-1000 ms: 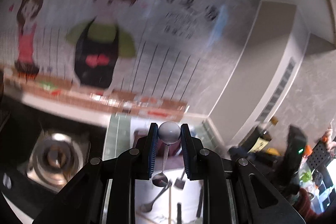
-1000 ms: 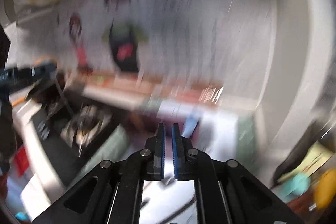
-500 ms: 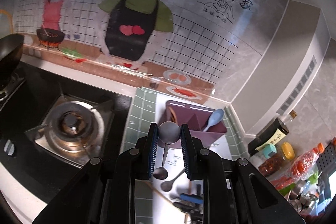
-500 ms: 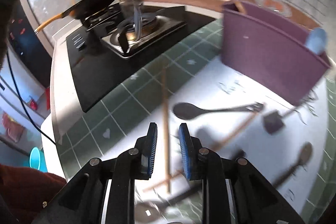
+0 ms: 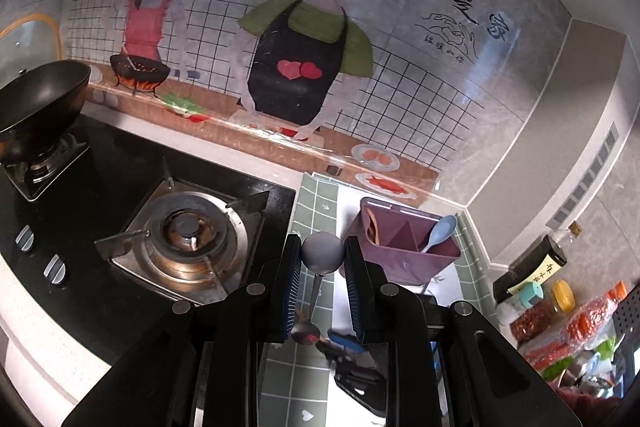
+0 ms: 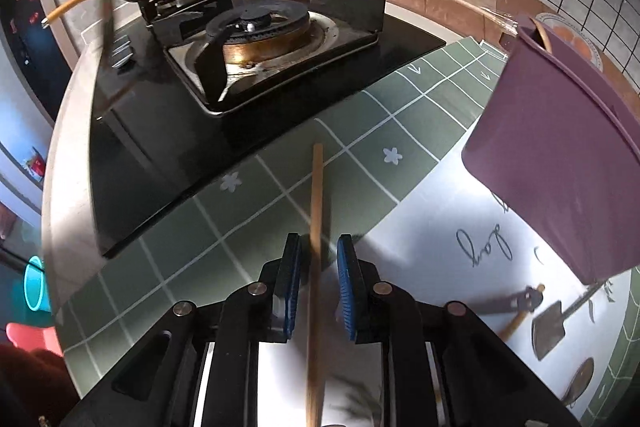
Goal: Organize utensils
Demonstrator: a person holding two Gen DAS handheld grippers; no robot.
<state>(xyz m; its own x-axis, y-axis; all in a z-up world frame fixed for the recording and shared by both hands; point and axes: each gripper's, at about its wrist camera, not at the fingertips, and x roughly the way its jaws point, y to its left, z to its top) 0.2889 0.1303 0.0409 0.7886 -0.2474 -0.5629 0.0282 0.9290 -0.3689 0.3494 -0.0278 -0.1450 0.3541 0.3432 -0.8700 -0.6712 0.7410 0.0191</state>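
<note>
Bright, glary, fisheye-warped, dark-cornered

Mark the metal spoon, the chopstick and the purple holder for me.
metal spoon (image 5: 322, 257): left wrist view, on its round end between the fingers.
chopstick (image 6: 317, 195): right wrist view, on the shaft ahead of the open fingers.
purple holder (image 6: 560, 163): right wrist view, on its side wall.

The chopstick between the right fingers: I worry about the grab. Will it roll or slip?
The chopstick looks thin, rigid and light, lying flat on the mat, so it may roll if nudged. The right gripper straddles it, jaws open; a narrow, smooth stick could pivot once pinched.
</note>
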